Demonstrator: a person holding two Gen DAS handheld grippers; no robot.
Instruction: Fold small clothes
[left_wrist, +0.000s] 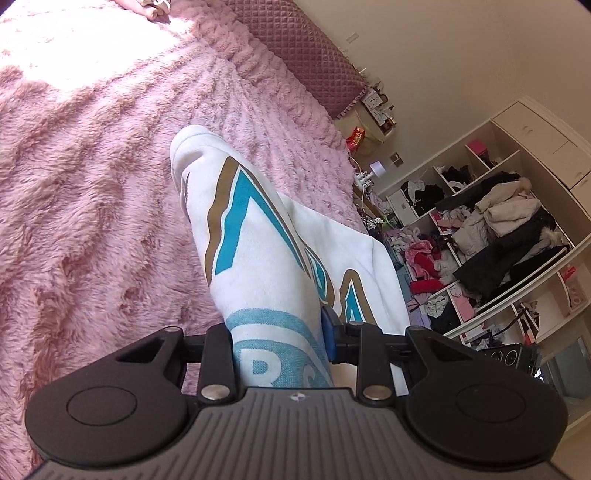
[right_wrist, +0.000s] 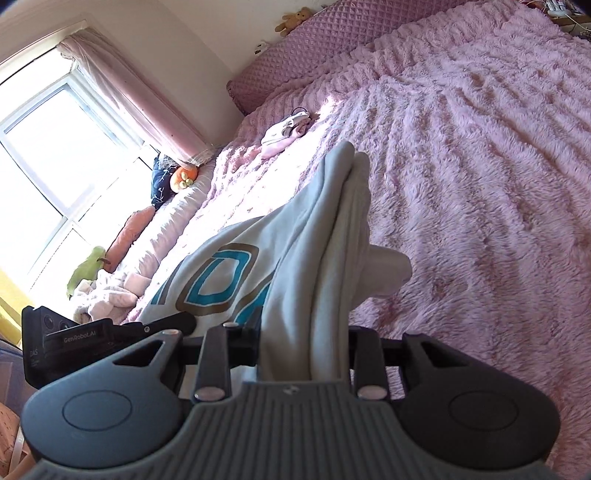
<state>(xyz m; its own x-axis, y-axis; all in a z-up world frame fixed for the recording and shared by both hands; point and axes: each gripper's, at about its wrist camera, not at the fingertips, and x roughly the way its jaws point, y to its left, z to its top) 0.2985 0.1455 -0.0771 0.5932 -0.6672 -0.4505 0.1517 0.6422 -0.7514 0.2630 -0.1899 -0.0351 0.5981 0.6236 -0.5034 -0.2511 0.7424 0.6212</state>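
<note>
We hold the white garment (left_wrist: 258, 236) above the pink bed (left_wrist: 92, 184); our left hand-held gripper (left_wrist: 280, 347) and right hand-held gripper (right_wrist: 303, 350) each pinch its bunched fabric.

Open pink bedspread (right_wrist: 480, 166) lies ahead of both grippers. Small folded clothes (right_wrist: 282, 134) sit far off. The white garment (left_wrist: 258, 240) hangs directly ahead.
</note>
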